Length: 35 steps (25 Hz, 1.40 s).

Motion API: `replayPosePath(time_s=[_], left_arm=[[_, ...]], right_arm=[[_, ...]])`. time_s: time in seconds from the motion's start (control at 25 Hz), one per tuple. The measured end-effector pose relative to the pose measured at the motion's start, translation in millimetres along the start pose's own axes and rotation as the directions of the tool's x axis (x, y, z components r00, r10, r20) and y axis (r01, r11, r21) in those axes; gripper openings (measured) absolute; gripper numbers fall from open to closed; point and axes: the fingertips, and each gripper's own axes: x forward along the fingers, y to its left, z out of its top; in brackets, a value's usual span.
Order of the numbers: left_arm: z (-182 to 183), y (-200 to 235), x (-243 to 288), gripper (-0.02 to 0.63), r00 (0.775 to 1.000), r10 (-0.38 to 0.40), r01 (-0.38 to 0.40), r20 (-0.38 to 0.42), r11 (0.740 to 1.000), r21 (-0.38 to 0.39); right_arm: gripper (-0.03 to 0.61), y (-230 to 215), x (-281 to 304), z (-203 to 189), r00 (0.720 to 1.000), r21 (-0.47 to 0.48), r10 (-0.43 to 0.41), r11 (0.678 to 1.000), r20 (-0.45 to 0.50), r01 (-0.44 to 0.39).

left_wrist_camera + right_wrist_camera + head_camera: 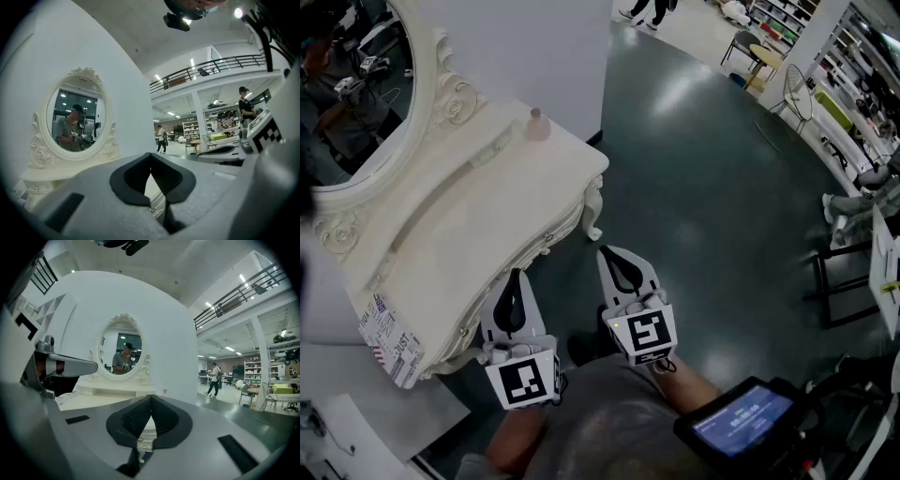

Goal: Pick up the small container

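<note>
The small container, a pale pink bottle with a narrow top, stands on the far right corner of the white vanity table. It also shows as a tiny pink shape beyond the right jaws. Both grippers hang off the table's near edge, well short of the container. My left gripper points at the table edge, its jaws shut and empty. My right gripper hovers over the dark floor beside the table's carved corner, also shut on nothing.
An oval mirror in an ornate white frame backs the table. A printed packet lies at its near left corner. Dark floor spreads to the right, with chairs and shelving farther off. A lit screen sits at the lower right.
</note>
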Motion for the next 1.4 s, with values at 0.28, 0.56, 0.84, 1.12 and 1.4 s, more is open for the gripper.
replayPosePath(time_s=[0.28,0.56,0.84,1.12,1.4], left_arm=[[-4.4,-0.9,9.1,0.014,1.0,-0.004,0.004,-0.012,1.0,-0.009],[-2.2,-11.4,32.9,0.014,0.999,-0.008,0.008,-0.031,1.0,0.0],[8.6,-25.2,66.6,0.014,0.999,0.024,-0.024,-0.03,1.0,0.009],[29.6,-48.1,103.7,0.014,0.997,0.077,-0.077,0.0,0.997,0.02],[38.4,-51.5,129.7,0.014,0.993,0.118,-0.119,0.019,0.992,0.035]], right_arm=[[0.012,-4.1,7.6,-2.7,1.0,0.006,0.005,1.0,-0.009,-0.005],[0.012,-23.8,21.5,-2.3,1.0,0.023,0.025,0.999,-0.005,-0.025],[0.015,-61.3,43.4,8.9,0.999,0.068,0.032,0.997,0.013,-0.033],[0.015,-98.2,67.3,25.6,0.994,0.046,0.105,0.993,0.036,-0.106],[0.015,-125.5,90.7,31.9,0.99,0.029,0.126,0.991,0.06,-0.128]])
